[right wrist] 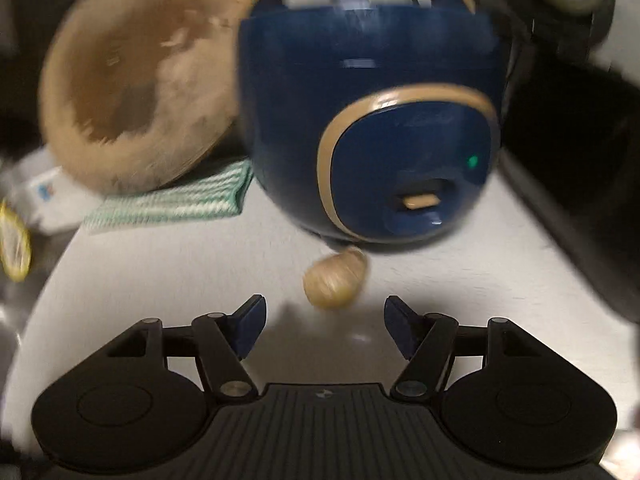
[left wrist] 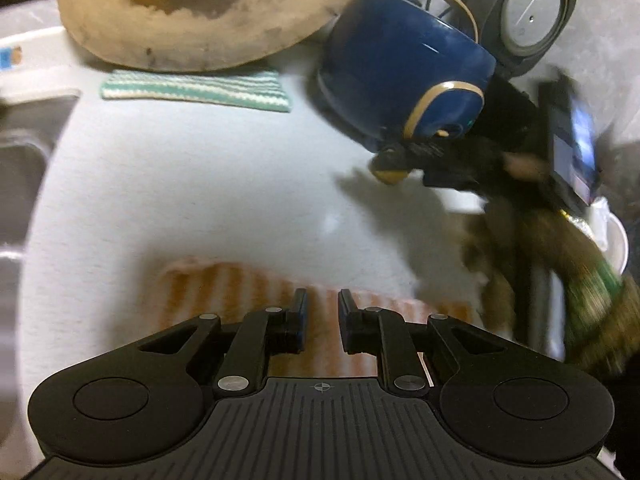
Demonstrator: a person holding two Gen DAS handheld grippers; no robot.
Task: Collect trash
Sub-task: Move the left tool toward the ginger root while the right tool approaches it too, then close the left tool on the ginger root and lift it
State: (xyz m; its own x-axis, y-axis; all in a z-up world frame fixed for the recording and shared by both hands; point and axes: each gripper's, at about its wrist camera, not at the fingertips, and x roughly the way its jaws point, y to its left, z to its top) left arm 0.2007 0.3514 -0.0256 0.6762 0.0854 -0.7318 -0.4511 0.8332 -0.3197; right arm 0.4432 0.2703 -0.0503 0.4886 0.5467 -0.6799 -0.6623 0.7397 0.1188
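Because the tan wad of trash (right wrist: 335, 278) looks crumpled and light, it should compress under the pads; take it across its middle. It lies on the white counter (right wrist: 160, 280) just before the blue cooker (right wrist: 368, 120), ahead of the right gripper (right wrist: 325, 316), jaws wide, empty. The left gripper (left wrist: 322, 312) stands narrow, holding nothing, over an orange-striped cloth (left wrist: 240, 292). No trash container can be identified.

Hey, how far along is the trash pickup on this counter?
Done: nothing visibly collected yet. In hand: nothing; the right gripper's jaws stand open just short of a tan crumpled lump in front of the blue rice cooker, and the left gripper is empty above an orange striped cloth. Left: grasp that lump and bin it, likely.
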